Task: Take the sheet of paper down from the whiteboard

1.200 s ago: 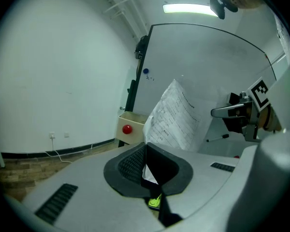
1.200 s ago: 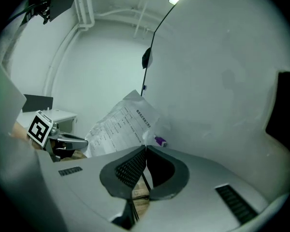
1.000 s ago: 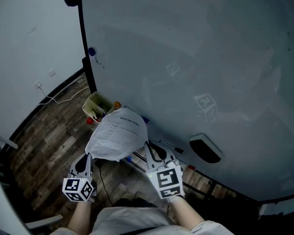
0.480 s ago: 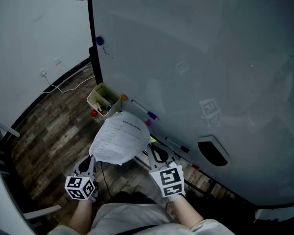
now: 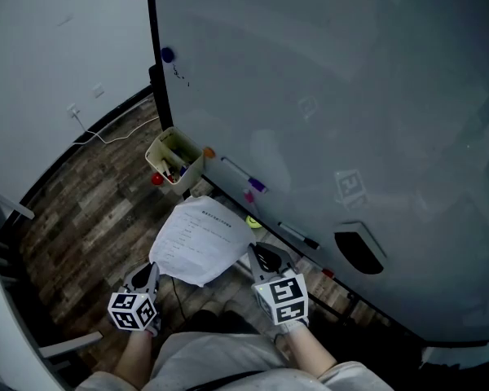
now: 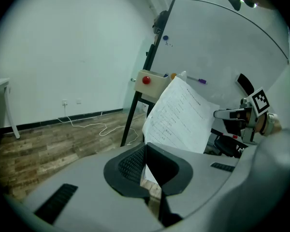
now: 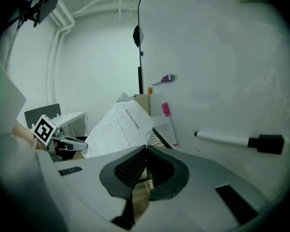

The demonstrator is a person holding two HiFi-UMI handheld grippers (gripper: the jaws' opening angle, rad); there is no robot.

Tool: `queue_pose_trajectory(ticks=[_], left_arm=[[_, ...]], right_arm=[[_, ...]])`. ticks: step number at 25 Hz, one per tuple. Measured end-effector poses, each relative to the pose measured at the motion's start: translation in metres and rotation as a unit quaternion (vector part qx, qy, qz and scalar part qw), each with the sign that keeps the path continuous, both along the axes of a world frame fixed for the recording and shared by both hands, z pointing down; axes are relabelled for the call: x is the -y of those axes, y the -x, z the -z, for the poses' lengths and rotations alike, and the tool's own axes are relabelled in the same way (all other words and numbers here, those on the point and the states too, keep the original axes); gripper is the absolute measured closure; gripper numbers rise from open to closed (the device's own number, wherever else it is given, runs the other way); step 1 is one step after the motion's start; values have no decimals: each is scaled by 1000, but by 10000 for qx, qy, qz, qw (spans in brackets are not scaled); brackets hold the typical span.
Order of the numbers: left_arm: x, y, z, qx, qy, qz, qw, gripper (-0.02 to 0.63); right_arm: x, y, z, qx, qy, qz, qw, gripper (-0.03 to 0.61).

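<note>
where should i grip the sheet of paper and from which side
By its two near corners, edge-on from the person's side. The sheet of paper is thin and limp and is clear of the whiteboard, so a single pinch would probably let it droop. The left tongs and right tongs are each shut on one such corner, which holds it spread.

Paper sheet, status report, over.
Both shut on sheet edges: left gripper, right gripper. Sheet off the whiteboard, held between them. No obstruction visible.
</note>
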State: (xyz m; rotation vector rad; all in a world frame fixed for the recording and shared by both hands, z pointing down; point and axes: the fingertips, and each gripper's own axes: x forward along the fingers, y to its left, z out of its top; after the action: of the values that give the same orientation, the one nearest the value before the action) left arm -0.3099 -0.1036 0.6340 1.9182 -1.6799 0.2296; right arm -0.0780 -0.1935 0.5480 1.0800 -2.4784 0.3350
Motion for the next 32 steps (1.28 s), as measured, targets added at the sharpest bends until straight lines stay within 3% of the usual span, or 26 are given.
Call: queue_pose_trajectory(ticks=[12,17,32], left_arm=[[-28,0,-34,-145,329,-96,9993,598],[-42,5,-50,-482,394,151,9979,597],[-45,5,-54,-555,481,-36,9973,598]], right_arm=[[-18,5,-42,-81,365,139,9992,558],[-30,8,-55,-85,526,233,9983,560],[-47,-5,-73,-298,655,213,9972,560]])
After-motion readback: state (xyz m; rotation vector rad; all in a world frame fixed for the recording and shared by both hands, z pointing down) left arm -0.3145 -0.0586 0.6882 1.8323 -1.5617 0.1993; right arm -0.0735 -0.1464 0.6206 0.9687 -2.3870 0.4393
